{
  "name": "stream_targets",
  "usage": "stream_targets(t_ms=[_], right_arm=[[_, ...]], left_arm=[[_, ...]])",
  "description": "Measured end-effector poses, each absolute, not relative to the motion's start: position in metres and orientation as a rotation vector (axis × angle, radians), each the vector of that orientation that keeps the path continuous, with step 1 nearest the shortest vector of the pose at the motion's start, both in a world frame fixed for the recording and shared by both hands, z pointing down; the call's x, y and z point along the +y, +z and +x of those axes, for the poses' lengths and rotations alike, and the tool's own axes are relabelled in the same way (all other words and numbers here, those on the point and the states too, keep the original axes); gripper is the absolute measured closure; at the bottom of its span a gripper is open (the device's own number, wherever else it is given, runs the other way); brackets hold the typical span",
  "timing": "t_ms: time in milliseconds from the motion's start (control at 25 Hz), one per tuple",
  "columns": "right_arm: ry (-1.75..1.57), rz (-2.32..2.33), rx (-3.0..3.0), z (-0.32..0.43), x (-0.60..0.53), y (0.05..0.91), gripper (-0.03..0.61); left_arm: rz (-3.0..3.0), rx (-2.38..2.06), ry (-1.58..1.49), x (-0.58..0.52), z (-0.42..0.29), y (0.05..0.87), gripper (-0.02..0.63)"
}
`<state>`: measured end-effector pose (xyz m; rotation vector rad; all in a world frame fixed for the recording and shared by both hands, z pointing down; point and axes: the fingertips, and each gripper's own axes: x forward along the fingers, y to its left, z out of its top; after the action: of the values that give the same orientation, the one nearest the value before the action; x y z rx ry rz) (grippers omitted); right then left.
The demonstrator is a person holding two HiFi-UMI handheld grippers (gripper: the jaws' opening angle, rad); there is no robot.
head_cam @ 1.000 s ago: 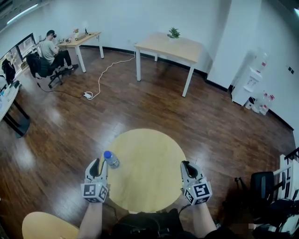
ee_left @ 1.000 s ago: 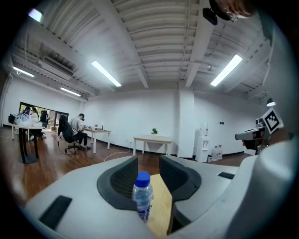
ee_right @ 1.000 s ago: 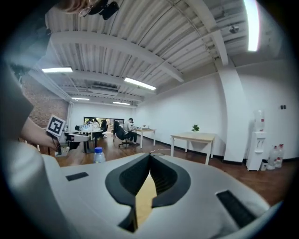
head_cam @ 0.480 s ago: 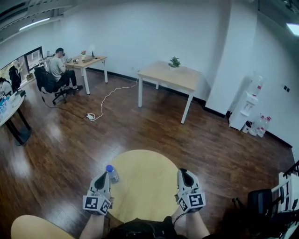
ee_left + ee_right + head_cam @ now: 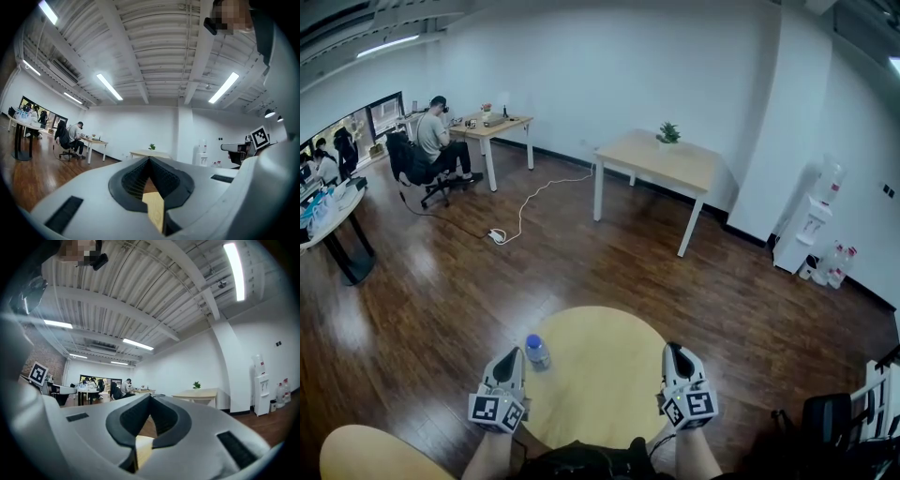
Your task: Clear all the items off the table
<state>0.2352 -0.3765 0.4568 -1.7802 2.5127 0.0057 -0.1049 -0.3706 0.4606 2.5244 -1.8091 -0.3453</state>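
Observation:
A clear water bottle with a blue cap stands upright near the left edge of the round yellow table. My left gripper hovers at the table's near left edge, just left of and nearer than the bottle, without touching it. Its jaws are shut with nothing between them, and they meet at the tip in the left gripper view. My right gripper is at the table's near right edge, its jaws also together and empty. Both gripper views point up at the room, so the bottle is hidden there.
A second round yellow top lies at the lower left. A black chair stands at the lower right. Farther off are a wooden table with a plant, a desk with a seated person, a floor cable and a water dispenser.
The head view has lifted, so the table, bottle and both grippers sit lower in the picture. The left gripper's jaws have closed. The bottle has not moved on the table.

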Motion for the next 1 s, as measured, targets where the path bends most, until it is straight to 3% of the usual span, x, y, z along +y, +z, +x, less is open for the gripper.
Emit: stream_targets(t_ms=[1000], right_arm=[[0.049,-1.752,2.573,0.244,-0.367,0.455,0.575]], left_arm=[[2.602,-1.742,-0.314,-0.353,-0.076,0.454,0.614]])
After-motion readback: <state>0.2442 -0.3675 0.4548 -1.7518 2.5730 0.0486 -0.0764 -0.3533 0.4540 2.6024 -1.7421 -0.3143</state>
